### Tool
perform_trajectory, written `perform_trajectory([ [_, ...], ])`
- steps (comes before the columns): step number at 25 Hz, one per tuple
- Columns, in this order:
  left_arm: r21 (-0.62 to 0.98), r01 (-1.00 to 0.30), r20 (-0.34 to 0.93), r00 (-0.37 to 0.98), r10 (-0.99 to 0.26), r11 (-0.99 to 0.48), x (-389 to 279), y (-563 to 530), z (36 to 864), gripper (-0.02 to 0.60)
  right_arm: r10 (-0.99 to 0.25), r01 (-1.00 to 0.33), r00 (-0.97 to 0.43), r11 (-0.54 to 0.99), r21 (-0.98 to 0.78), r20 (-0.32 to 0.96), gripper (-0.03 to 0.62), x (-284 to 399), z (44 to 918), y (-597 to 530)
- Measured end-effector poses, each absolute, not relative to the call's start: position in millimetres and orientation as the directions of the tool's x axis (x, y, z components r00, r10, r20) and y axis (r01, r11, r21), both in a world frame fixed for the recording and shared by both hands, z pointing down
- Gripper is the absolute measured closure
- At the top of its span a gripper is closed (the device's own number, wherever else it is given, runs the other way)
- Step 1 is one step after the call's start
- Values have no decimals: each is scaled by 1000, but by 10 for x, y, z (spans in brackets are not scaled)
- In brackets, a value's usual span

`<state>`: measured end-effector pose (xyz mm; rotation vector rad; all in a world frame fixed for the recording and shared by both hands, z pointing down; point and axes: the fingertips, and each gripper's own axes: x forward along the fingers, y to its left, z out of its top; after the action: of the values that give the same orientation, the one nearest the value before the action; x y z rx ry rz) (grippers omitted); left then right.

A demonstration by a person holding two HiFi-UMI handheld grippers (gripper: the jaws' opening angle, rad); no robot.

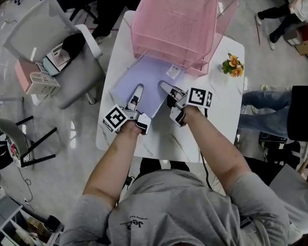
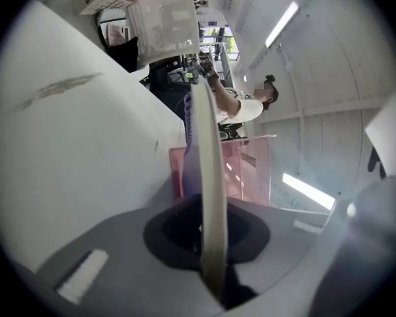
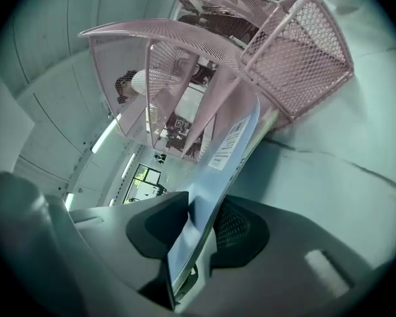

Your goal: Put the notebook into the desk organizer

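Note:
A lavender notebook (image 1: 146,81) lies over the white table (image 1: 220,111), its far edge at the mouth of the pink mesh desk organizer (image 1: 177,24). My left gripper (image 1: 137,94) is shut on the notebook's near left part, my right gripper (image 1: 167,87) on its near right part. In the left gripper view the notebook (image 2: 208,177) runs edge-on between the pads, with the pink organizer (image 2: 241,170) behind it. The right gripper view shows the notebook (image 3: 214,183) pinched between the dark pads and reaching toward the organizer (image 3: 251,51), its label (image 3: 228,144) near the bottom shelf.
A small pot of orange flowers (image 1: 232,64) stands at the table's right edge. A grey chair (image 1: 56,50) with a pink basket (image 1: 38,81) is to the left. A seated person's legs (image 1: 277,106) are at the right.

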<state>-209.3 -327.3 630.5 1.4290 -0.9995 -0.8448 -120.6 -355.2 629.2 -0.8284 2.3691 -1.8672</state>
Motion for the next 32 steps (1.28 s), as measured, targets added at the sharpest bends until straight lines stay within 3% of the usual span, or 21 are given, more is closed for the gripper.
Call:
perform_trajectory([
  [6, 994, -109, 12, 313, -950, -23, -2133, -3383, 6310, 492, -423, -420, -846, 154, -894, 324, 496, -1212, 6244, -3707],
  [15, 992, -123, 68, 284, -957, 34, -1999, -3856, 6411, 491, -465, -483, -799, 117, -868, 382, 473, -696, 6198, -3529],
  [23, 962, -245, 188, 295, -937, 116, -1909, -4160, 6604, 491, -488, -609, -783, 476, -634, 385, 473, -267, 5554, -3308],
  [32, 936, -313, 263, 315, -912, 162, -1830, -4481, 6666, 492, -506, -587, -796, 508, -631, 333, 473, -213, 5207, -3314],
])
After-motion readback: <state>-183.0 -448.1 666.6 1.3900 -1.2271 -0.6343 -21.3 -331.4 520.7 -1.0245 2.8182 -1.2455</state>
